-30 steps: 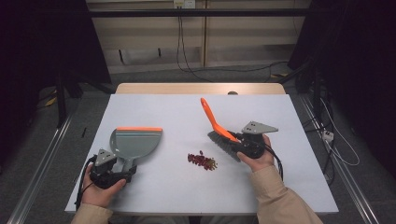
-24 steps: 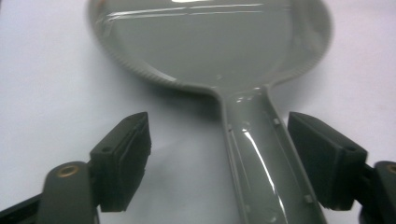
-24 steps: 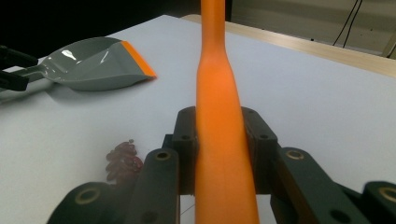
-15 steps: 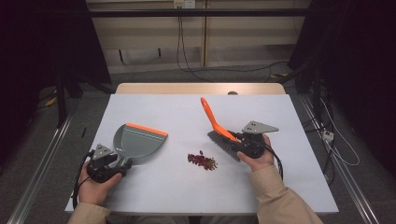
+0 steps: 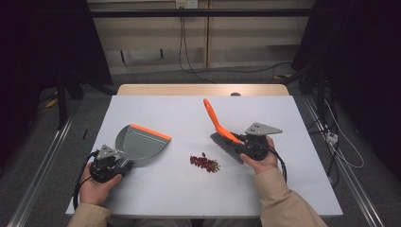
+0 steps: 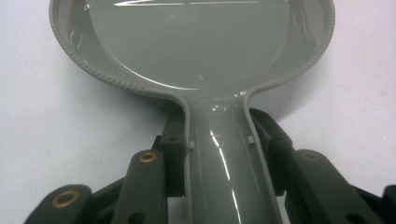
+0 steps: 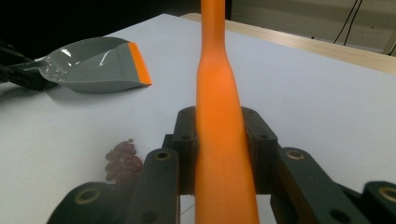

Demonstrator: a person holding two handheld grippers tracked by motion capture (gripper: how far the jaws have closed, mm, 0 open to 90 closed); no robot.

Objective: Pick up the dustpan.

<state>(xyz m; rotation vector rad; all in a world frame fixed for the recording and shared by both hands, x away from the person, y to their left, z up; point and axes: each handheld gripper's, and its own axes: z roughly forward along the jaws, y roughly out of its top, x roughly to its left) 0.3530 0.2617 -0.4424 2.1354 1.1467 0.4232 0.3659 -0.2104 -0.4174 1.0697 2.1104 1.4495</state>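
My left gripper (image 6: 224, 154) has just closed on the dustpan (image 5: 139, 144) handle at near left. My right gripper (image 7: 219, 140) clamps the brush (image 5: 222, 130). Debris (image 5: 204, 162) lies between them. Next: position pan beside debris, then sweep left.

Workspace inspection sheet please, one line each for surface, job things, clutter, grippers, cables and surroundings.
Surface: white table top, wooden strip at the far edge.
Job's things: grey dustpan with orange lip; orange-handled brush; small red crumb pile between them.
Clutter: nothing seen.
Grippers: left gripper, jaws just closed, shut on the dustpan's handle; right gripper shut on the brush handle.
Cables: black cable trailing from the right gripper; more on the floor.
Surroundings: dark room, floor rails.
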